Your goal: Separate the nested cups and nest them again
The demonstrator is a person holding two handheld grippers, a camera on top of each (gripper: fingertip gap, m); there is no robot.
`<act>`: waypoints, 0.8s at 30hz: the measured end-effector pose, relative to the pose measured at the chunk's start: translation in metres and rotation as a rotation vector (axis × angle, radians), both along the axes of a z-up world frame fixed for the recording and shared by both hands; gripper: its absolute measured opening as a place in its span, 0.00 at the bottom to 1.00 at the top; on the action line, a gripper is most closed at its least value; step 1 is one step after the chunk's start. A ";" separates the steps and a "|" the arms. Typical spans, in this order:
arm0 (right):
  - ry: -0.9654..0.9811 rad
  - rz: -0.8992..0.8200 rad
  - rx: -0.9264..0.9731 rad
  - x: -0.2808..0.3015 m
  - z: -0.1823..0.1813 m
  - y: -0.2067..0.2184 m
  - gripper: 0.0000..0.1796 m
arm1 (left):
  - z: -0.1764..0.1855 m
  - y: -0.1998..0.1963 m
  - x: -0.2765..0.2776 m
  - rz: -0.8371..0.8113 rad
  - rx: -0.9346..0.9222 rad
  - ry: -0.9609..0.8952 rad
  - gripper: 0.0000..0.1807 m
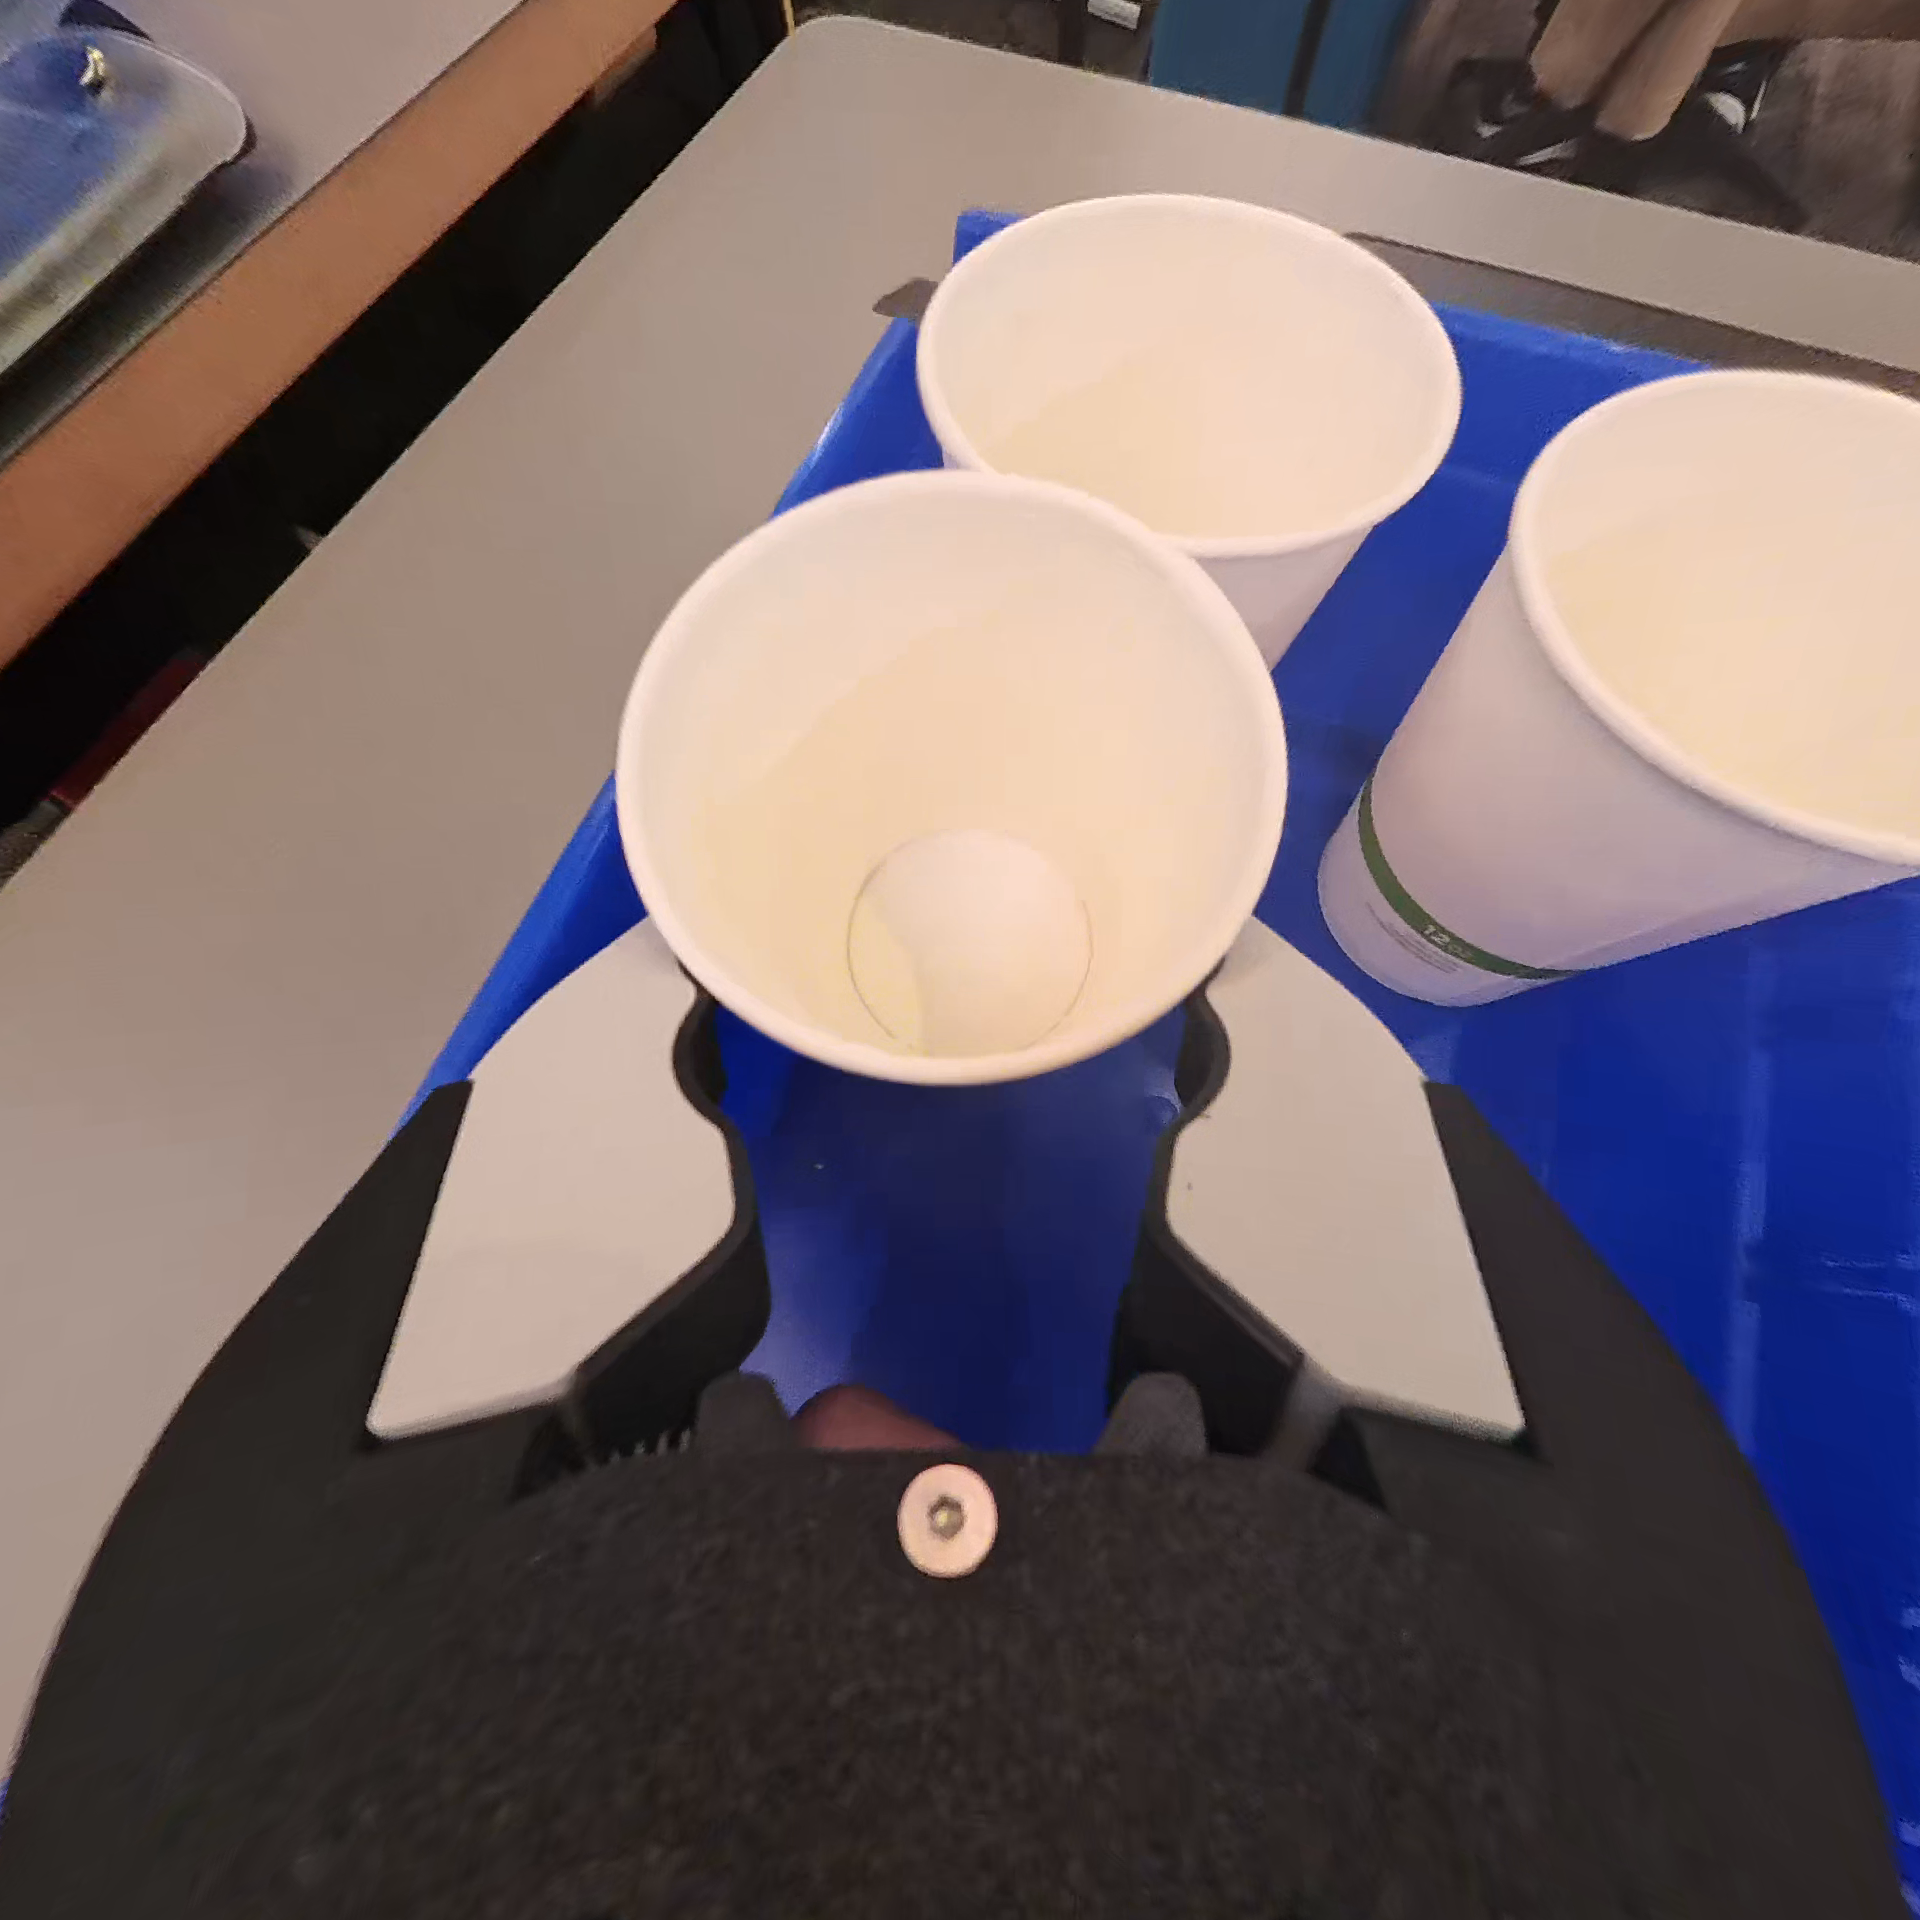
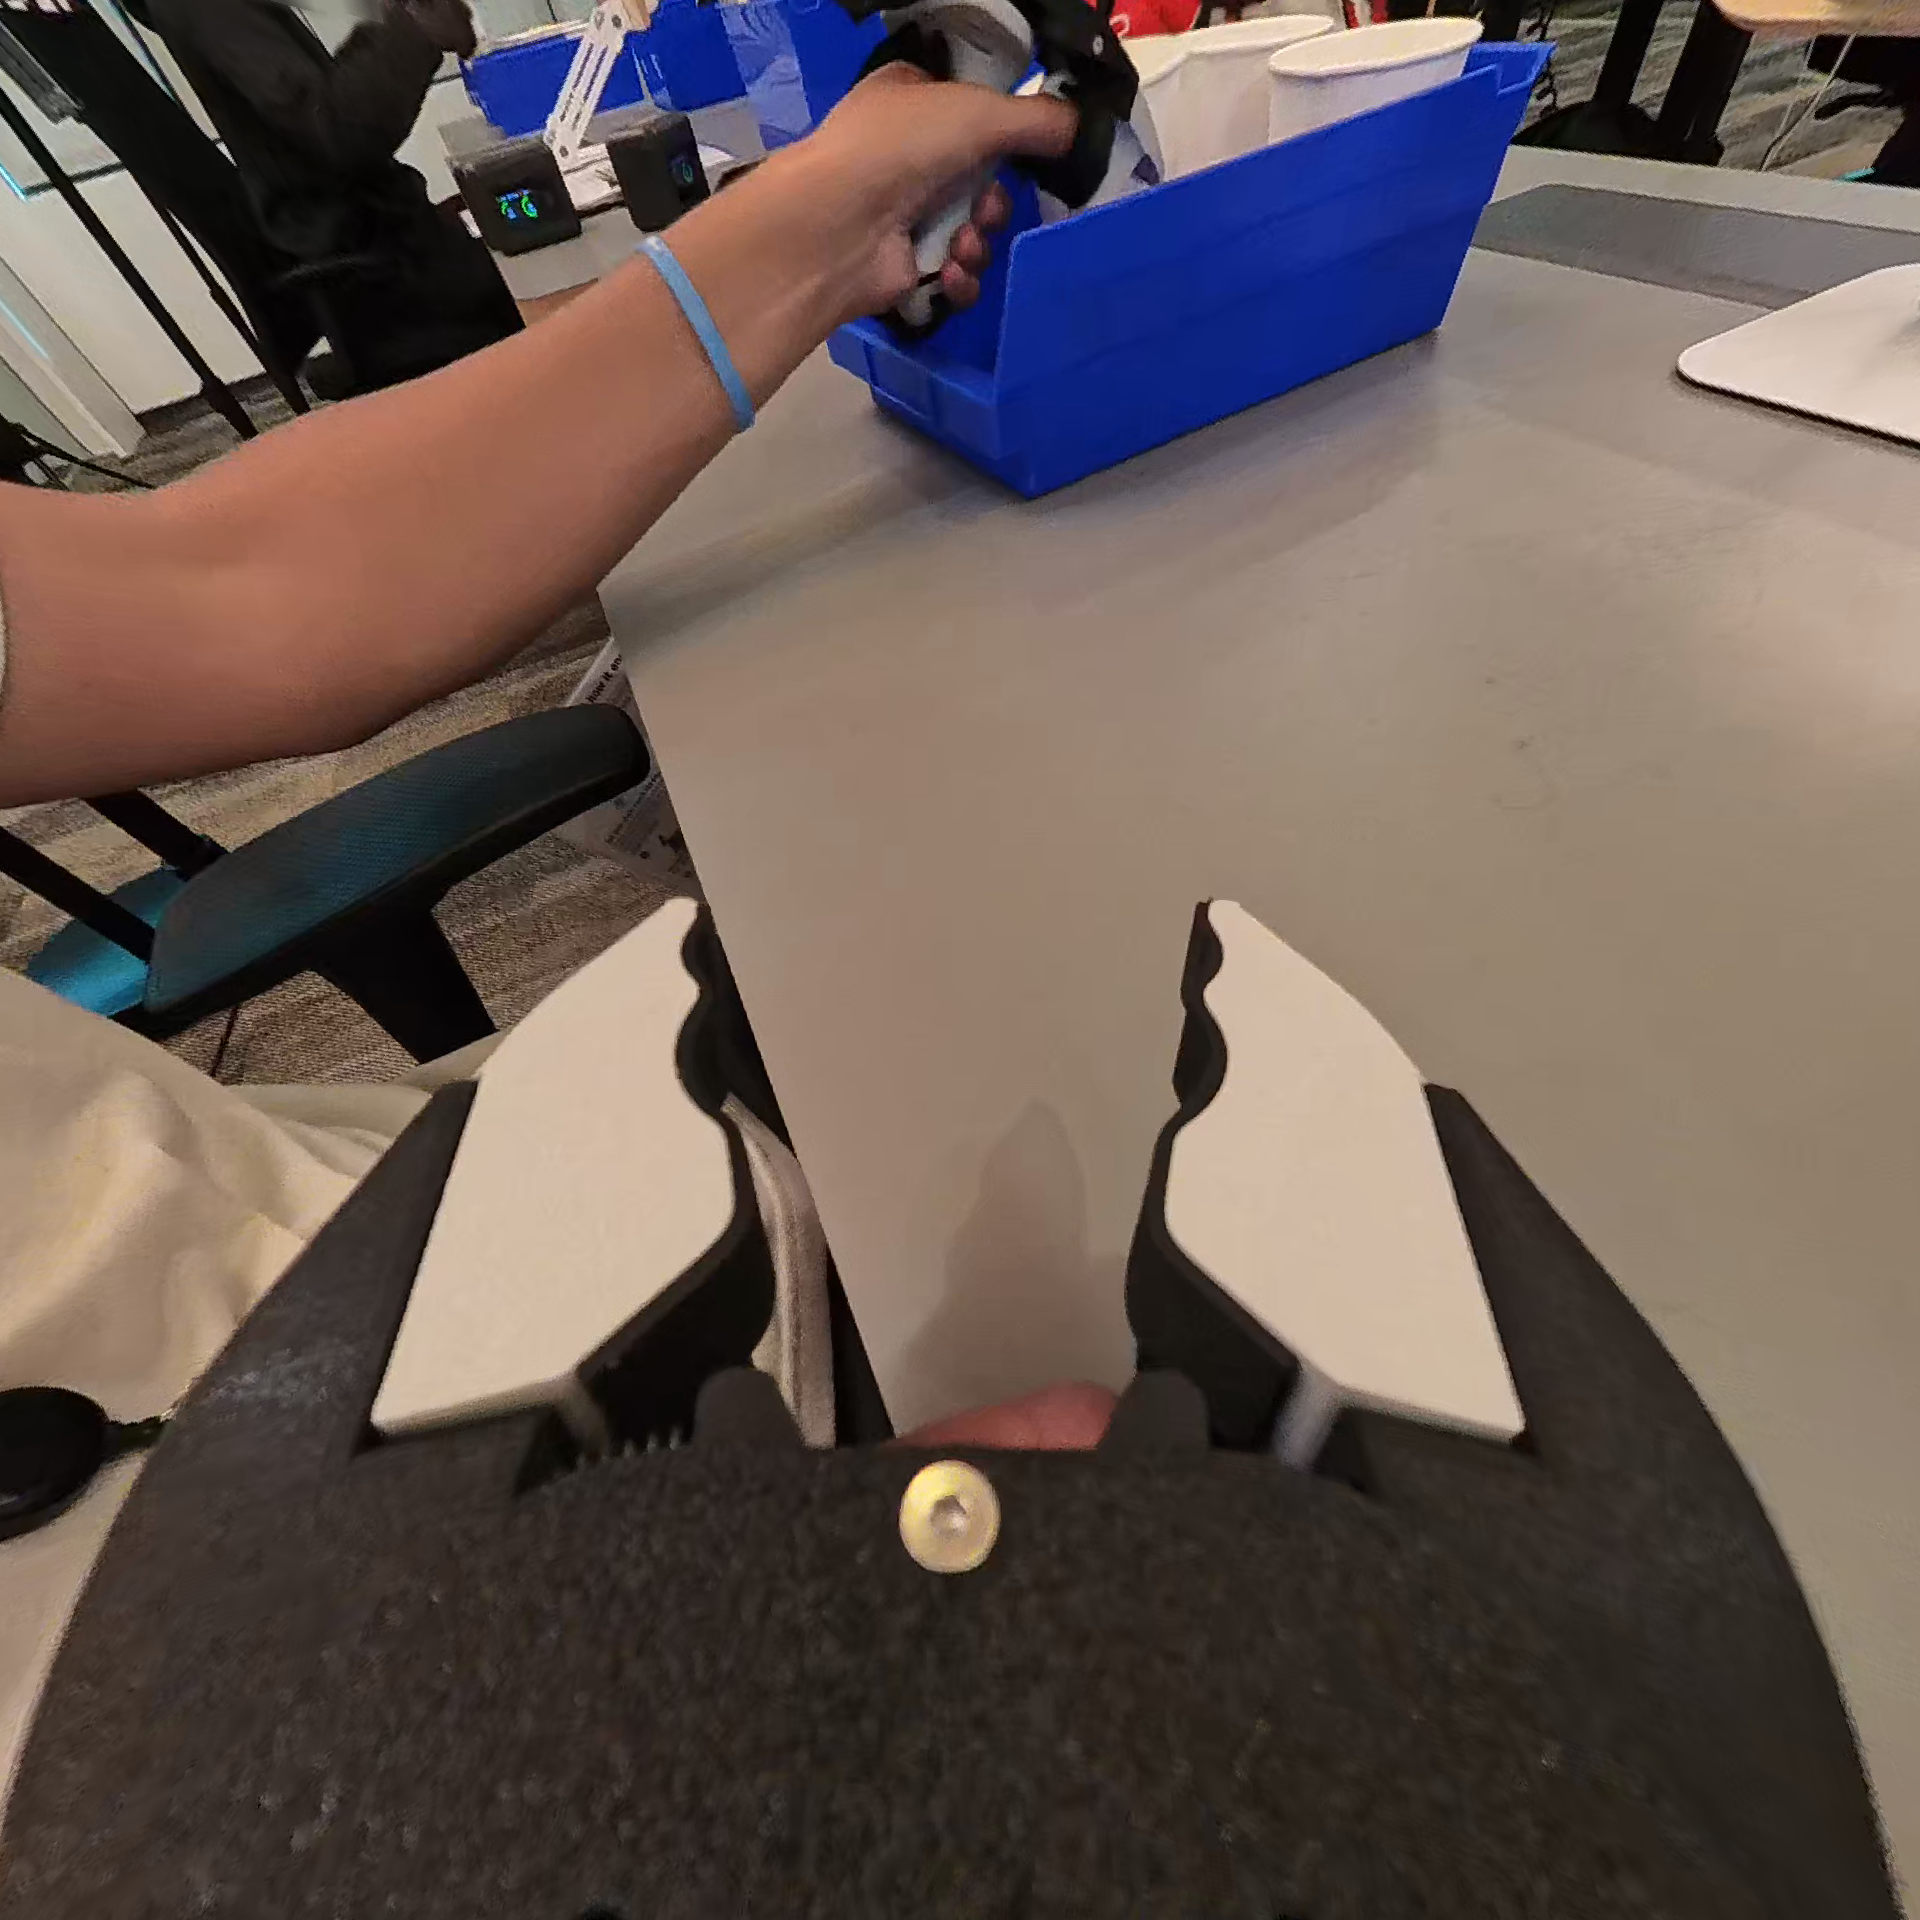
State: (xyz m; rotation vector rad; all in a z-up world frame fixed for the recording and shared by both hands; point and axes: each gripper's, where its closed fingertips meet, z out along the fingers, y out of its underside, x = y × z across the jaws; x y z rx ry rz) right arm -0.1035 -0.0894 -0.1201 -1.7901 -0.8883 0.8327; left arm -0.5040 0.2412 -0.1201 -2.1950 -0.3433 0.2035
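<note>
The left hand-held gripper [image 1: 951, 1039] is pinching the nearest white paper cup [image 1: 951, 769] by its tapered wall below the rim, over the blue plastic bin [image 1: 1621, 1195]. Two more white paper cups, one ahead [image 1: 1190, 374] and one ahead-right [image 1: 1662, 707], are standing apart. Squeezing lightly should avoid crushing. The right hand-held gripper [image 2: 948, 997] is hanging empty, jaws spread, over the grey surface [image 2: 1299, 675].
</note>
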 end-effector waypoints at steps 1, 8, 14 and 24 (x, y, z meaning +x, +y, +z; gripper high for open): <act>0.007 0.000 -0.006 0.001 0.000 0.000 0.47 | 0.000 0.001 0.000 -0.002 0.001 0.002 0.48; 0.084 0.003 -0.024 0.013 0.012 0.006 0.47 | 0.014 -0.014 0.006 -0.117 0.078 -0.038 0.45; 0.199 0.054 -0.001 0.034 0.045 0.016 0.47 | 0.059 -0.071 0.042 -0.512 0.213 -0.085 0.44; 0.205 0.255 0.124 -0.019 0.138 0.057 0.52 | 0.147 -0.218 0.223 -1.454 0.210 -0.179 0.44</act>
